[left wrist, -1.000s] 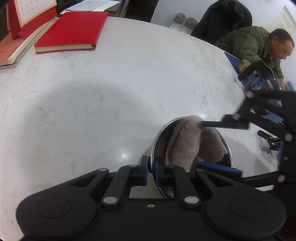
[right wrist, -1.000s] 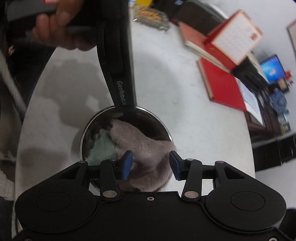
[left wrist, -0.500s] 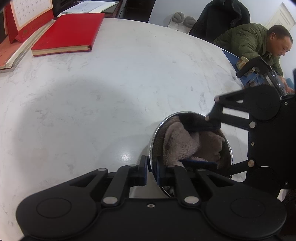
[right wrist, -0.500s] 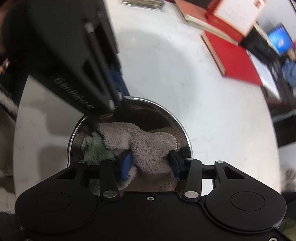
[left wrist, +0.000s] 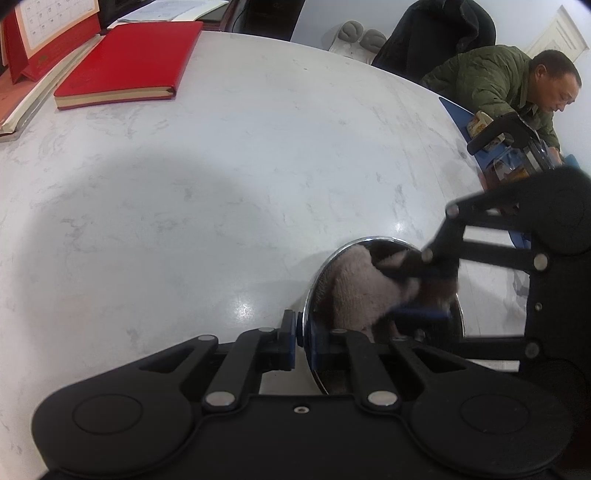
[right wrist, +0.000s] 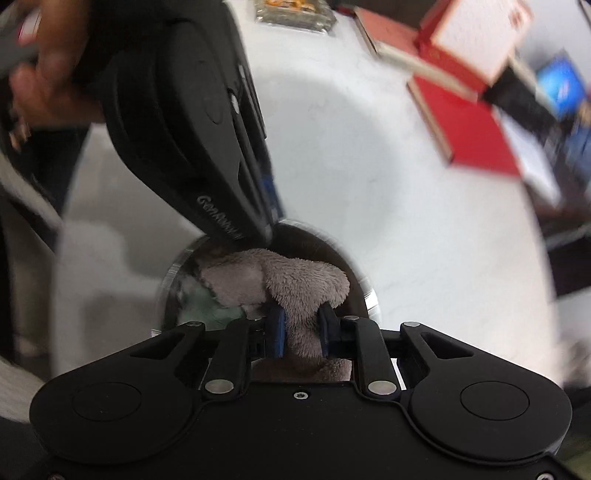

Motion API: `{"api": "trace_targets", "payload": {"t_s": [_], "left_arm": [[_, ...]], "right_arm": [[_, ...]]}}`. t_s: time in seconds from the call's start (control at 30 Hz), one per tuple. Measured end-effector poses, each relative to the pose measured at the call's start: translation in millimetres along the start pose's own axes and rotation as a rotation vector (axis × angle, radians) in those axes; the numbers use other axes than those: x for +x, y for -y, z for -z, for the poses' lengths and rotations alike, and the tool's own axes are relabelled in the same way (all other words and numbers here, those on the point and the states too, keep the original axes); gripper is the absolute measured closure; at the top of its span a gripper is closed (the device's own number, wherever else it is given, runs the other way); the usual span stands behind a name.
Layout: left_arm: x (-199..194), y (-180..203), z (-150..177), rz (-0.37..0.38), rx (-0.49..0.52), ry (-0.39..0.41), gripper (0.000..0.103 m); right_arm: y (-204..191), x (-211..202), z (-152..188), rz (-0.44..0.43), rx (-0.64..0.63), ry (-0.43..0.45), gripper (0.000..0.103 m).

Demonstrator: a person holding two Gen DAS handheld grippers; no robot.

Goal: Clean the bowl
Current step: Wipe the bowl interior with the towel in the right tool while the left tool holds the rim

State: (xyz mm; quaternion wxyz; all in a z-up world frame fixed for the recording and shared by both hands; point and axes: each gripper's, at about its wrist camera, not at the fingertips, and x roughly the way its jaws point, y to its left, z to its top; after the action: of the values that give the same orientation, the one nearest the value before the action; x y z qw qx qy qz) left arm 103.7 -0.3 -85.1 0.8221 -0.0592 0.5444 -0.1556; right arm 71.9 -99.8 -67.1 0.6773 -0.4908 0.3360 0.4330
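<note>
The steel bowl sits on the white marbled table, near its front edge. The left tongs are clamped on the bowl's rim, one blue pad outside the wall and one inside, with the metal edge pinched between them.

Inside the bowl lies a fuzzy grey-brown cloth, bunched up, with a patch of pale green showing beneath it at the left. The right tongs reach down into the bowl and their jaws have just been closing — a fold of the cloth is now squeezed between the two blue pads, the pile bulging out above them. In the left wrist view these same tongs come in from the right, their tips buried in the cloth.

A hand grips the handle of the left tongs at the upper left of the right wrist view, which is blurred.

Farther back on the table lie a red notebook and a desk calendar. A person in a green jacket sits at the far right side — bent over the table's edge.
</note>
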Motion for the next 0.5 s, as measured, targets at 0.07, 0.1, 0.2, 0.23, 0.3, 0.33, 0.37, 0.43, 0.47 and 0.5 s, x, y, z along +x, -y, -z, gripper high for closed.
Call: {"api": "trace_targets", "payload": {"t_s": [0.07, 0.1, 0.2, 0.23, 0.3, 0.33, 0.37, 0.43, 0.47, 0.5], "left_arm": [[0, 1, 0, -0.003, 0.003, -0.001, 0.095], [0, 1, 0, -0.004, 0.003, -0.002, 0.095], [0, 3, 0, -0.005, 0.004, -0.001, 0.095], [0, 3, 0, -0.004, 0.003, 0.000, 0.095], [1, 3, -1, -0.003, 0.000, 0.001, 0.095], [2, 3, -1, -0.002, -0.002, 0.002, 0.095], [2, 3, -1, -0.001, -0.003, 0.003, 0.095], [3, 3, -1, 0.002, -0.001, 0.003, 0.096], [3, 3, -1, 0.001, 0.001, 0.001, 0.096], [3, 3, -1, 0.000, 0.004, 0.000, 0.096]], "right_arm": [[-4, 2, -2, 0.027, -0.057, -0.007, 0.086], [-6, 5, -1, 0.038, -0.079, -0.019, 0.086], [-1, 13, 3, 0.047, -0.056, -0.068, 0.086], [-1, 17, 3, 0.045, -0.041, -0.074, 0.086], [0, 20, 6, 0.030, 0.006, -0.089, 0.086], [0, 22, 7, 0.022, 0.031, -0.097, 0.086], [1, 22, 8, 0.012, 0.051, -0.104, 0.086], [1, 24, 12, -0.034, 0.117, -0.122, 0.086], [0, 24, 14, -0.052, 0.133, -0.124, 0.086], [-3, 23, 14, -0.057, 0.128, -0.122, 0.086]]}}
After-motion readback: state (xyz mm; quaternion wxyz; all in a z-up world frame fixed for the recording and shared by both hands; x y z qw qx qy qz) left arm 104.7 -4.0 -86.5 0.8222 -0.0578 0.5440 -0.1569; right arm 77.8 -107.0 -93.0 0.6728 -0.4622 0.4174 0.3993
